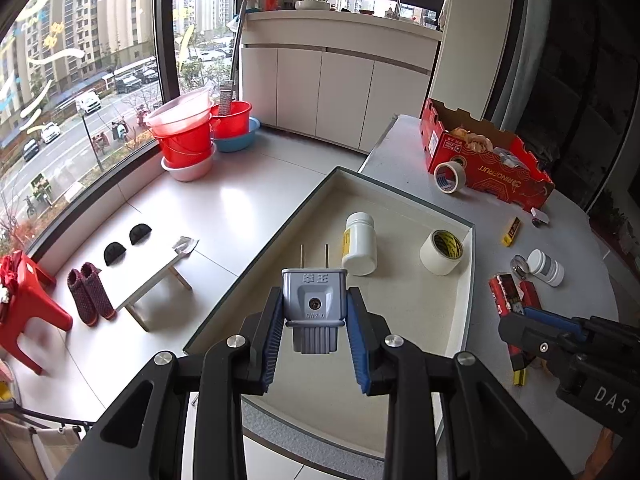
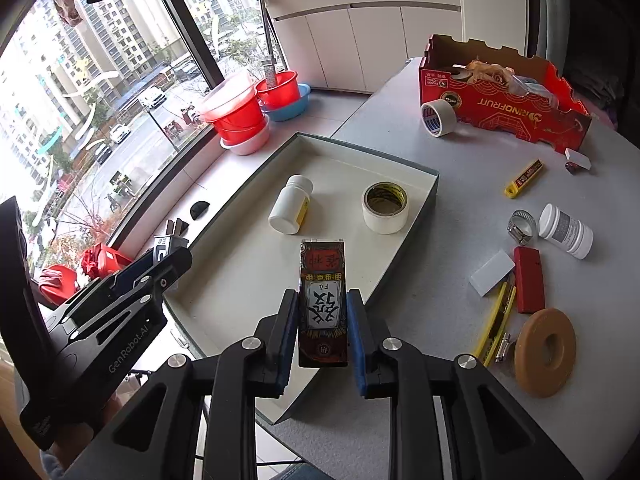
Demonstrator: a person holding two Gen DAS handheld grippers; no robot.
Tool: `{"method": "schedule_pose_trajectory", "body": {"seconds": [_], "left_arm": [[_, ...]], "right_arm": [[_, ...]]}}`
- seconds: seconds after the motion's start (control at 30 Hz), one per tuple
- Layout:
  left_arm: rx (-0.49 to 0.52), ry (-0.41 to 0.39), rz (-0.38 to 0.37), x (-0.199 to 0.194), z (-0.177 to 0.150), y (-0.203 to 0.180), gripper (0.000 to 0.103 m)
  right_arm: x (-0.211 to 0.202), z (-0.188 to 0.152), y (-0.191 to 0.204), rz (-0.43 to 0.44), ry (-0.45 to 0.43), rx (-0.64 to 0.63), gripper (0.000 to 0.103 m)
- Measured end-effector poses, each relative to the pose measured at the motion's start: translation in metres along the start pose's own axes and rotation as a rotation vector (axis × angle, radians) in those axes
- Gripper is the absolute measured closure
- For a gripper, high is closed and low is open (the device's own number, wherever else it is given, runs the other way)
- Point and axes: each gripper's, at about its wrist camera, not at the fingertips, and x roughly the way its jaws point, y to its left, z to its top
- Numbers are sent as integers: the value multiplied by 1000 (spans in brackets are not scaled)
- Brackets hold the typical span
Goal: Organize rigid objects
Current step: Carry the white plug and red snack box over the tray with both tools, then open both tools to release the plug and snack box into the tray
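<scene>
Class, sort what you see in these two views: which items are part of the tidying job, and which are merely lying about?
Job in hand:
- grey plug in left gripper
- card box in right gripper
- tray
- white bottle and tape roll lying in the tray

Lying about:
- red buckets
- boots
- red stool

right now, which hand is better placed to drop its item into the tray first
Probably the left. The left gripper holds the grey plug directly over the tray floor, near the white bottle. The right gripper holds the red card box over the tray's near edge.
</scene>
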Motion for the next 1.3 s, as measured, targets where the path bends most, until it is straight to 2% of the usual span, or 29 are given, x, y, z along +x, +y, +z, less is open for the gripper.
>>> {"method": "schedule_pose_trajectory", "body": {"seconds": [0.33, 0.57, 0.87, 1.3], "left_arm": [[-3, 39, -2, 26, 4, 1, 70], [32, 80, -1, 55, 10, -9, 70], [36, 114, 1, 87, 24, -14, 70], [47, 178, 9, 118, 21, -16, 70]], "right_arm": [[19, 7, -6, -4, 24, 23, 78], [35, 16, -19, -20, 43, 60, 78], [60, 32, -11, -9, 66, 40, 78], [91, 41, -12, -31, 109, 43, 78]]}}
